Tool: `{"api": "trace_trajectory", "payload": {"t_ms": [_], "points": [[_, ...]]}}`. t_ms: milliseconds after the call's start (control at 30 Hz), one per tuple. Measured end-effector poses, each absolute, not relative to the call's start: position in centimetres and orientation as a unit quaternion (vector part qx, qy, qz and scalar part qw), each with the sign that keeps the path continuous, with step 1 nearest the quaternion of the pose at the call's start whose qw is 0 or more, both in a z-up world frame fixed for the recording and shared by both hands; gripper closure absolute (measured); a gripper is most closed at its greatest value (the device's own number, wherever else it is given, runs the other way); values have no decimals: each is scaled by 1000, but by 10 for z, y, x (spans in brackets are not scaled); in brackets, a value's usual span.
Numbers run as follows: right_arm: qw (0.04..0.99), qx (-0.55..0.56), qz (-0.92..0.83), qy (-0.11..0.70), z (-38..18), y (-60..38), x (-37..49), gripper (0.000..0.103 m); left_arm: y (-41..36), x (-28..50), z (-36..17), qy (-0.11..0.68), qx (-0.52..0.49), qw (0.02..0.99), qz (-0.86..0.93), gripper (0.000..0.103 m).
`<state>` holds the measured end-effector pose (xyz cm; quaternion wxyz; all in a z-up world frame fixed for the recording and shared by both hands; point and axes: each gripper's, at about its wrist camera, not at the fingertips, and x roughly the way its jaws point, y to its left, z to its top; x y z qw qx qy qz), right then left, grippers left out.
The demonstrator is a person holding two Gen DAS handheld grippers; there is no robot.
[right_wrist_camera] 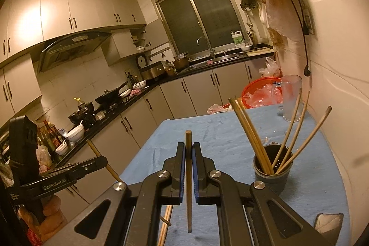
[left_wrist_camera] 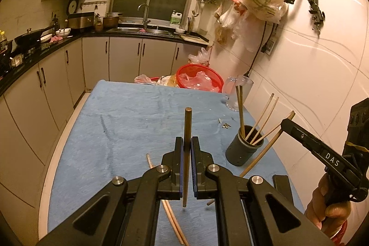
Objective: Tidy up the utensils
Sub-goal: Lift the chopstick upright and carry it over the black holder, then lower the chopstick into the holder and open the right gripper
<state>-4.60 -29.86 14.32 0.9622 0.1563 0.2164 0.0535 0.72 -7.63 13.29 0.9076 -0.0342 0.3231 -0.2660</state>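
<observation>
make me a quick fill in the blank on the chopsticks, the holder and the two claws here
1. The left claw is shut on one ____.
2. The dark holder stands on a table with a ____ cloth.
3. The right claw grips its chopstick between pads coloured ____.
4. Behind the holder, near the wall, stands a clear ____ mug.

Missing words: chopstick; blue; blue; glass
</observation>
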Motion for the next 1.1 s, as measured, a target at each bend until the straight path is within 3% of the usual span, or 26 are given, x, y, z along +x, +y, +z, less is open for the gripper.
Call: {"api": "trace_trajectory", "payload": {"t_ms": [567, 1100], "points": [[964, 178, 26, 197, 158, -338, -57, 97, -115, 9, 145, 320, -7, 902, -288, 97], [973, 188, -14, 136, 213, -385, -71, 97, -161, 16, 190, 293, -7, 899, -325, 97]]}}
